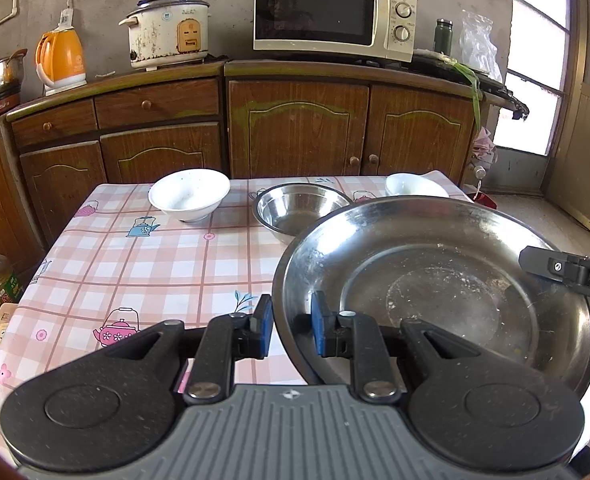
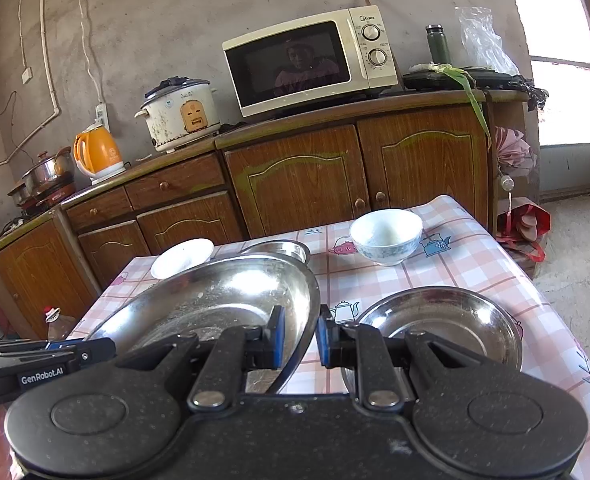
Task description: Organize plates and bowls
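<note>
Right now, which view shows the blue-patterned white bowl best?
The right wrist view: the blue-patterned bowl stands whole and unblocked on the tablecloth. In the left wrist view only its top shows behind the big steel plate.

Left claw [image 1: 292,330] clamped, right claw [image 2: 300,340] clamped

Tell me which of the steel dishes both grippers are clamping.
The large steel plate, held at its rim by the left gripper and right gripper; the smaller steel plate and steel bowl sit untouched.
</note>
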